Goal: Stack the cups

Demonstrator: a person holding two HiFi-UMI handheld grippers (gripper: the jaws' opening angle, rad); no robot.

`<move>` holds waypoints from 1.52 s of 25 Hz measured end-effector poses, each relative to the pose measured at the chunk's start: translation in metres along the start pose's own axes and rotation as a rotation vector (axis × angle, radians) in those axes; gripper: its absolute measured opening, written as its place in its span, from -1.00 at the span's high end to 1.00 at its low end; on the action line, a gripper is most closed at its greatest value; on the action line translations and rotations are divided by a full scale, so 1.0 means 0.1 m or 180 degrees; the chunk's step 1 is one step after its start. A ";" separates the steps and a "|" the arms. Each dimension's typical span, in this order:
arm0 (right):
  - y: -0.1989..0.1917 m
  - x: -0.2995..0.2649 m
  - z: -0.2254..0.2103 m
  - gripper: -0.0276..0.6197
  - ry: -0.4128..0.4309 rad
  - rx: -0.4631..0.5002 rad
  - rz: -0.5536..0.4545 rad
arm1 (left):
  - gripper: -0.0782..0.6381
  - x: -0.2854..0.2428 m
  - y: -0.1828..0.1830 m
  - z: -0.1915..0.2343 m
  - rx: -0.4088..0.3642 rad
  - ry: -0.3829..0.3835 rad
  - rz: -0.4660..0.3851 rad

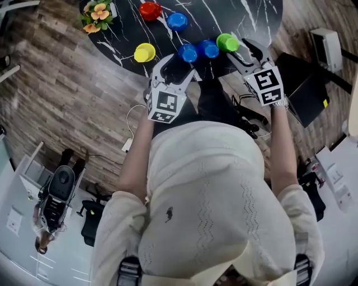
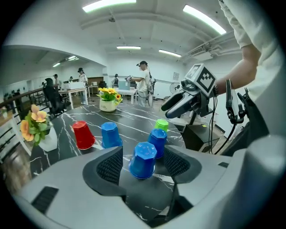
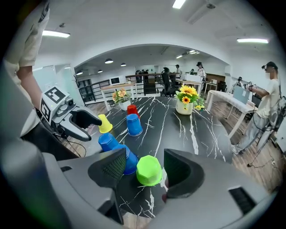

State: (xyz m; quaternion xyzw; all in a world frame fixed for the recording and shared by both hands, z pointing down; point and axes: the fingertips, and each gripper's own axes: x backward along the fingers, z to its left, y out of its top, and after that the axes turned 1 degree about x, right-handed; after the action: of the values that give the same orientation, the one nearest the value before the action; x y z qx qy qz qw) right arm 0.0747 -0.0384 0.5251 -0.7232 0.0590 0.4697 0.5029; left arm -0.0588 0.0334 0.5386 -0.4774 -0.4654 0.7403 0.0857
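Observation:
Several plastic cups stand upside down on the black marble table (image 1: 235, 17). In the head view they are red (image 1: 150, 10), blue (image 1: 177, 21), yellow (image 1: 144, 52), two blue ones side by side (image 1: 187, 53) (image 1: 209, 48), and green (image 1: 227, 42). My left gripper (image 1: 178, 62) is open. In the left gripper view the nearest blue cup (image 2: 143, 159) stands between its pads (image 2: 110, 166), with a gap on each side. My right gripper (image 1: 249, 51) is open too. Its pads (image 3: 111, 166) flank the green cup (image 3: 149, 170) without touching it.
A flower pot (image 1: 96, 14) stands at the table's left edge, and another (image 3: 187, 102) farther back. The near table edge lies just under both grippers. A black box (image 1: 305, 89) and cables lie on the wooden floor to the right. People stand in the room beyond.

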 end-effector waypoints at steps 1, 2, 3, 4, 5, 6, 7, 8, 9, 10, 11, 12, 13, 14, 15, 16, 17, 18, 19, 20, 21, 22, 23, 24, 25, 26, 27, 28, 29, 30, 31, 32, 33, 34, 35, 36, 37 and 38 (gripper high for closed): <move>0.04 0.01 0.01 0.07 -0.0014 0.0001 -0.0010 | -0.08 0.11 0.01 0.08 0.0028 0.0086 -0.0027; 0.07 0.03 0.03 0.08 -0.0027 0.0003 -0.0020 | -0.08 0.22 0.02 0.17 0.0058 0.0188 -0.0048; 0.12 0.04 0.04 0.09 -0.0040 0.0008 -0.0033 | -0.08 0.33 0.02 0.27 0.0090 0.0310 -0.0070; 0.16 0.06 0.04 0.09 -0.0054 0.0022 -0.0048 | -0.08 0.44 0.02 0.39 0.0124 0.0450 -0.0093; 0.21 0.07 0.05 0.09 -0.0072 0.0044 -0.0061 | -0.07 0.53 0.01 0.52 0.0164 0.0602 -0.0110; 0.27 0.09 0.05 0.09 -0.0091 0.0070 -0.0074 | -0.07 0.62 -0.01 0.65 0.0206 0.0751 -0.0110; 0.33 0.10 0.06 0.10 -0.0112 0.0096 -0.0087 | -0.07 0.69 -0.06 0.77 0.0246 0.0884 -0.0093; 0.40 0.11 0.07 0.10 -0.0133 0.0118 -0.0105 | -0.07 0.75 -0.11 0.88 0.0279 0.0995 -0.0064; 0.46 0.12 0.08 0.10 -0.0154 0.0136 -0.0127 | -0.07 0.79 -0.17 0.98 0.0308 0.1083 -0.0033; 0.52 0.14 0.09 0.10 -0.0175 0.0152 -0.0149 | -0.07 0.81 -0.23 1.06 0.0332 0.1148 -0.0004; 0.58 0.15 0.11 0.11 -0.0196 0.0165 -0.0167 | -0.07 0.83 -0.28 1.13 0.0349 0.1190 0.0020; 0.62 0.16 0.12 0.11 -0.0216 0.0177 -0.0181 | -0.07 0.83 -0.32 1.17 0.0358 0.1209 0.0039; 0.66 0.17 0.14 0.12 -0.0235 0.0189 -0.0190 | -0.07 0.83 -0.36 1.20 0.0364 0.1211 0.0056; 0.70 0.18 0.15 0.13 -0.0250 0.0200 -0.0194 | -0.07 0.82 -0.39 1.22 0.0372 0.1200 0.0074; 0.73 0.18 0.17 0.13 -0.0261 0.0210 -0.0195 | -0.07 0.81 -0.41 1.23 0.0378 0.1180 0.0094; 0.76 0.18 0.18 0.13 -0.0268 0.0218 -0.0191 | -0.07 0.78 -0.43 1.23 0.0380 0.1155 0.0114; 0.78 0.18 0.20 0.14 -0.0273 0.0225 -0.0184 | -0.07 0.76 -0.45 1.23 0.0378 0.1129 0.0133; 0.80 0.17 0.22 0.14 -0.0277 0.0232 -0.0175 | -0.07 0.73 -0.48 1.24 0.0378 0.1107 0.0151; 0.81 0.16 0.24 0.14 -0.0282 0.0241 -0.0164 | -0.07 0.71 -0.51 1.24 0.0384 0.1090 0.0168; 0.82 0.14 0.26 0.14 -0.0287 0.0253 -0.0154 | -0.07 0.69 -0.53 1.25 0.0395 0.1081 0.0181; 0.83 0.13 0.27 0.15 -0.0293 0.0266 -0.0143 | -0.07 0.67 -0.56 1.26 0.0412 0.1079 0.0193; 0.84 0.12 0.27 0.15 -0.0300 0.0279 -0.0131 | -0.07 0.66 -0.59 1.27 0.0432 0.1082 0.0203; 0.84 0.12 0.28 0.15 -0.0307 0.0289 -0.0120 | -0.06 0.65 -0.61 1.27 0.0455 0.1088 0.0211; 0.84 0.11 0.28 0.15 -0.0315 0.0297 -0.0110 | -0.05 0.64 -0.63 1.28 0.0479 0.1092 0.0217; 0.84 0.11 0.27 0.15 -0.0324 0.0303 -0.0100 | -0.05 0.63 -0.64 1.29 0.0503 0.1090 0.0220; 0.84 0.11 0.27 0.16 -0.0335 0.0307 -0.0090 | -0.05 0.62 -0.65 1.30 0.0524 0.1084 0.0221; 0.83 0.11 0.25 0.16 -0.0344 0.0310 -0.0081 | -0.04 0.61 -0.66 1.31 0.0539 0.1079 0.0223; 0.83 0.11 0.24 0.16 -0.0350 0.0312 -0.0075 | -0.03 0.60 -0.66 1.32 0.0546 0.1076 0.0226; 0.82 0.12 0.23 0.16 -0.0357 0.0314 -0.0072 | 0.00 0.59 -0.65 1.33 0.0543 0.1079 0.0231; 0.82 0.12 0.21 0.16 -0.0363 0.0315 -0.0070 | 0.03 0.58 -0.65 1.34 0.0535 0.1085 0.0237; 0.81 0.13 0.20 0.17 -0.0369 0.0316 -0.0067 | 0.08 0.57 -0.65 1.34 0.0527 0.1093 0.0244; 0.81 0.14 0.18 0.17 -0.0375 0.0317 -0.0063 | 0.11 0.56 -0.65 1.35 0.0523 0.1100 0.0247; 0.80 0.14 0.17 0.17 -0.0382 0.0321 -0.0059 | 0.11 0.55 -0.65 1.35 0.0524 0.1109 0.0247; 0.80 0.15 0.15 0.17 -0.0390 0.0326 -0.0058 | 0.11 0.55 -0.65 1.35 0.0529 0.1119 0.0246; 0.79 0.16 0.13 0.18 -0.0396 0.0328 -0.0059 | 0.11 0.54 -0.65 1.35 0.0536 0.1130 0.0246; 0.78 0.16 0.12 0.18 -0.0401 0.0327 -0.0062 | 0.12 0.54 -0.65 1.35 0.0546 0.1141 0.0246; 0.77 0.17 0.10 0.18 -0.0402 0.0323 -0.0063 | 0.12 0.53 -0.65 1.35 0.0558 0.1152 0.0248; 0.76 0.17 0.09 0.18 -0.0402 0.0319 -0.0063 | 0.12 0.53 -0.65 1.35 0.0567 0.1161 0.0253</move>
State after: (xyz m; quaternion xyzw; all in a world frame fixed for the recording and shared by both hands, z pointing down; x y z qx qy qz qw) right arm 0.0362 -0.0621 0.4605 -0.6666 0.0435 0.5058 0.5458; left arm -0.2132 0.0178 0.5704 -0.6121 -0.3557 0.6826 0.1812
